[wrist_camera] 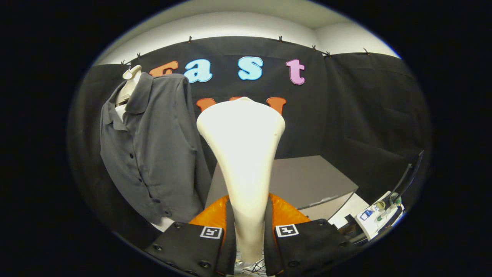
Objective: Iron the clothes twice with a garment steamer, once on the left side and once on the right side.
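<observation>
Gripping the garment steamer (242,154) by its narrow handle, the claw (249,234) is closing both fingers against the lower shaft, one on each side, so the opening is only as wide as the handle itself. The steamer is standing upright between the fingers, its shaft widening upward into a broad, rounded head that is rising well beyond the fingertips. It is looking like smooth, hard plastic: stiff, not fragile, but probably slippery, and likely top-heavy with the wide head so far above the grip. Holding it low on the narrow part seems sound, though a firm squeeze is probably needed to stop it twisting or tipping when the head is being dragged over cloth. A cable (251,265) appears to be trailing from its base at the near edge, which may be tugging lightly on the hold.

Farther out and to the left, the shirt (153,154) is hanging on a mannequin (128,86) against the booth wall, well apart from the steamer head. It is dark, buttoned and soft, draping loosely, so it will likely be yielding and swinging under pressure rather than resisting. To the right, beyond the fingers, a grey tabletop (307,181) is sitting, with some small items (374,215) lying near its right side.
</observation>
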A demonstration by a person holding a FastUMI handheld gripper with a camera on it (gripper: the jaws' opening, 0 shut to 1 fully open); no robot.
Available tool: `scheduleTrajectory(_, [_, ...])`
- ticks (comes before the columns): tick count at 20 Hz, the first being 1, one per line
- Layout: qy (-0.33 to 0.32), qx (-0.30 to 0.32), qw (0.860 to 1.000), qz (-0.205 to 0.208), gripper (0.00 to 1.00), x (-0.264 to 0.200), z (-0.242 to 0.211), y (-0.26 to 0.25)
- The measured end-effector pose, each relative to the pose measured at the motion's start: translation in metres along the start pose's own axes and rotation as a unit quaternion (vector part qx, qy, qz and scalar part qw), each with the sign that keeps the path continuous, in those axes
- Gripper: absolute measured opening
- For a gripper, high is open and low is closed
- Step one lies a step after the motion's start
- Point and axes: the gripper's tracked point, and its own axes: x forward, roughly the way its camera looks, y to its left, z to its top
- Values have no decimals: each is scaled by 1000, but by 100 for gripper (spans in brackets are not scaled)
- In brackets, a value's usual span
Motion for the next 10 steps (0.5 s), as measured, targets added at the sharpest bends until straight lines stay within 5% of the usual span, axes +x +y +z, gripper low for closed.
scheduleTrajectory(10, [29,-6,999,40,37,100,46,-66])
